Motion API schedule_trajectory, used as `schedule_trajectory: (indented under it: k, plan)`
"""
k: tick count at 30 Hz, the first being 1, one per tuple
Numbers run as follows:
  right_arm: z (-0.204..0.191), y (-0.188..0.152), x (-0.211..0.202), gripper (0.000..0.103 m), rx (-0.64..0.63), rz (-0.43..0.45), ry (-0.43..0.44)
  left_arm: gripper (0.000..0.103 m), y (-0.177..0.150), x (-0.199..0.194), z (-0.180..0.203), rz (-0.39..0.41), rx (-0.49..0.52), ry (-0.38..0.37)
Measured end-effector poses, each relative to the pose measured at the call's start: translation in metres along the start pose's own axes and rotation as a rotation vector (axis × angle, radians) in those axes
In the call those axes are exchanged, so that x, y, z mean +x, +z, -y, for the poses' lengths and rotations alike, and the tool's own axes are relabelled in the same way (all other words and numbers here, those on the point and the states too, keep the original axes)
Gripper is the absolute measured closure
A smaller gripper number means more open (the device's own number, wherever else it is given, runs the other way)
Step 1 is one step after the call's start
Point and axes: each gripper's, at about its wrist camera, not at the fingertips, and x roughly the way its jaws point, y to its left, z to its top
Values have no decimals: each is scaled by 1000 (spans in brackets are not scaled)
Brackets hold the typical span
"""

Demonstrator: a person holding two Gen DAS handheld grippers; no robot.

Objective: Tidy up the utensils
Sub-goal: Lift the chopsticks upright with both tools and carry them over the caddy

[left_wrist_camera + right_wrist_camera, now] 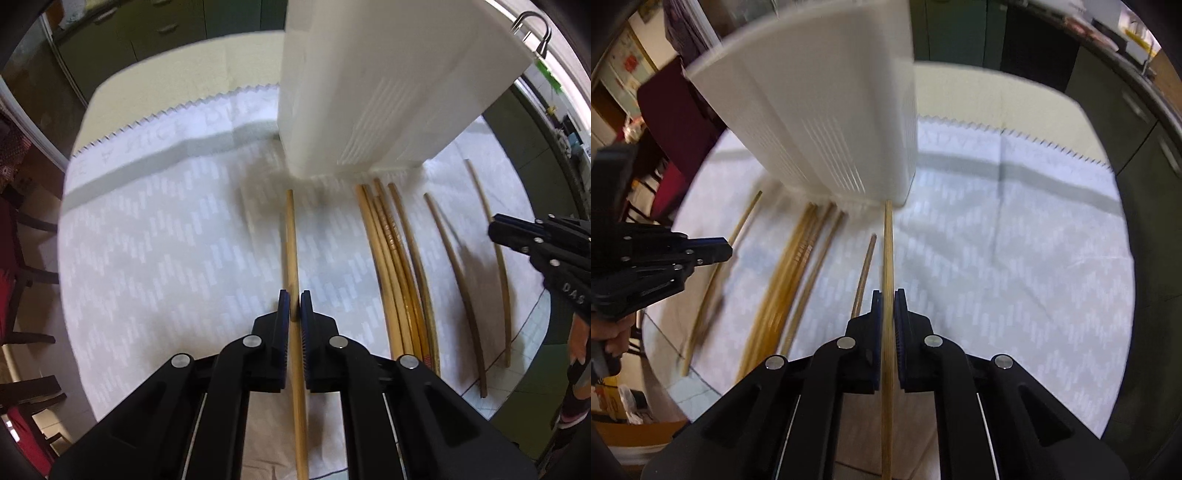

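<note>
My left gripper (294, 306) is shut on a light wooden chopstick (291, 243) that points ahead toward the tall white slotted utensil holder (369, 96). My right gripper (888, 306) is shut on another light chopstick (888, 251) whose tip nears the white holder's (827, 122) base. Several more chopsticks lie on the cloth: a bundle (395, 258) and two darker ones (458, 280) to the right in the left wrist view; the bundle (790, 273) also shows in the right wrist view. Each view shows the other gripper at its edge (496, 230) (726, 253).
A white patterned cloth (166, 240) covers the round table (177, 74). Dark red chairs (668, 122) stand beside the table. Green cabinets (1108, 92) line the far wall.
</note>
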Motion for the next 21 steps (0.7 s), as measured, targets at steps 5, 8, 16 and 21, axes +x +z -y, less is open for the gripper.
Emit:
schedule_trajectory:
  k: [5,8,16,21]
  plan:
    - [-1,-11,-51,96,-2,145,52,97,-5,-44,3,105,21,-4]
    - [6,-23,-82,96,-2,222,72,97,-15,-69,5,172,35,-4]
    - [12,-42,-118,96,-3,307,95,97,-48,-115,3,257,57,-20]
    - [8,-47,-139,96,-9,361,112,97,-56,-139,8,302,66,-48]
